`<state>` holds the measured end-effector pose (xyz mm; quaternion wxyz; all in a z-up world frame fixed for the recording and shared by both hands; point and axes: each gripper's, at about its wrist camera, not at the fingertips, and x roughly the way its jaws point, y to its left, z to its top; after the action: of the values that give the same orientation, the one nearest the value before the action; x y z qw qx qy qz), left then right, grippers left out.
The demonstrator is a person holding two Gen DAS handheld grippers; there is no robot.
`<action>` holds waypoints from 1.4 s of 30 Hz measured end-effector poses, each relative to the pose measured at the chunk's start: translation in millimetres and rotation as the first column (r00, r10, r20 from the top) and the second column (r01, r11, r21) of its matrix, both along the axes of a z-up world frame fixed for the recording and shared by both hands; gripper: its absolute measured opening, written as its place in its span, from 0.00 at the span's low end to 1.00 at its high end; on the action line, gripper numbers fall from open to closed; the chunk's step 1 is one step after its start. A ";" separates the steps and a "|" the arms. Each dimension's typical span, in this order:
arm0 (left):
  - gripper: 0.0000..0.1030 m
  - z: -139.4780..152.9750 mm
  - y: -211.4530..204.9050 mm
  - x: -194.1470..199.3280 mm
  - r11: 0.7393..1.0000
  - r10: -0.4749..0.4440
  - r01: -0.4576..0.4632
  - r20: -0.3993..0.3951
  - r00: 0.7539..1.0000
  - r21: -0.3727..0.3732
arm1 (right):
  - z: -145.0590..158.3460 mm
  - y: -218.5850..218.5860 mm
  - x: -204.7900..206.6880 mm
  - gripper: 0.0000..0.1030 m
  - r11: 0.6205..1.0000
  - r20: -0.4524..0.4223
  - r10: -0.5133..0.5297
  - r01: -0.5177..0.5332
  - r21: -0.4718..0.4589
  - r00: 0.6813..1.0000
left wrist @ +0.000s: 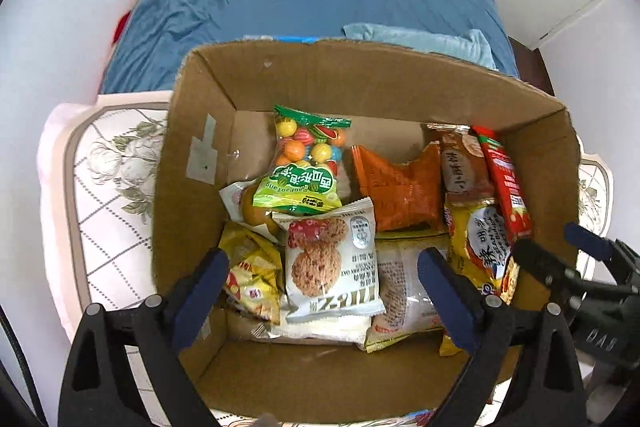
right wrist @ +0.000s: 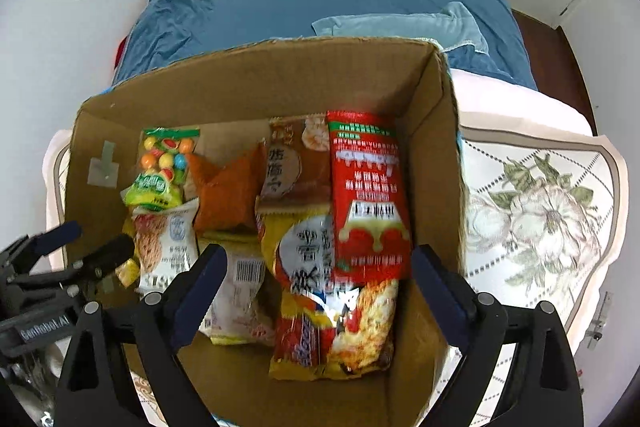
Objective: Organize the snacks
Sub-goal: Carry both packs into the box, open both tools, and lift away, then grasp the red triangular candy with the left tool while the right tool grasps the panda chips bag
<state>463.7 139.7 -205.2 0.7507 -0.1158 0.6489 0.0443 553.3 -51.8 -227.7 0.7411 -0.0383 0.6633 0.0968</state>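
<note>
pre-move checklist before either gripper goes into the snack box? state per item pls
1. Left gripper open and empty: ok, fingers spread above the cookie packet.
2. Right gripper open and empty: ok, fingers spread above the red packet.
3. Cardboard box open on top, access free: ok.
4. Target exposed: ok, the cookie packet lies on top of the pile; the gumball bag overlaps only its far edge.
5. The two grippers apart: ok, though close; the right one shows at the box's right wall in the left wrist view.
6. Right wrist image sharp enough to aim: not ok, packet print is smeared.
</note>
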 end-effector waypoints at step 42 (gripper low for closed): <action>0.94 103.7 -135.6 -234.0 0.980 -0.180 0.143 0.317 0.931 0.137 | 85.3 -168.2 -278.6 0.96 0.942 0.132 -0.281 0.247 0.228 0.951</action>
<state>229.7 4.1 -101.5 0.8543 -0.0259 0.5191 -0.0013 274.7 -219.9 -142.4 0.7988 0.1216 0.5859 0.0620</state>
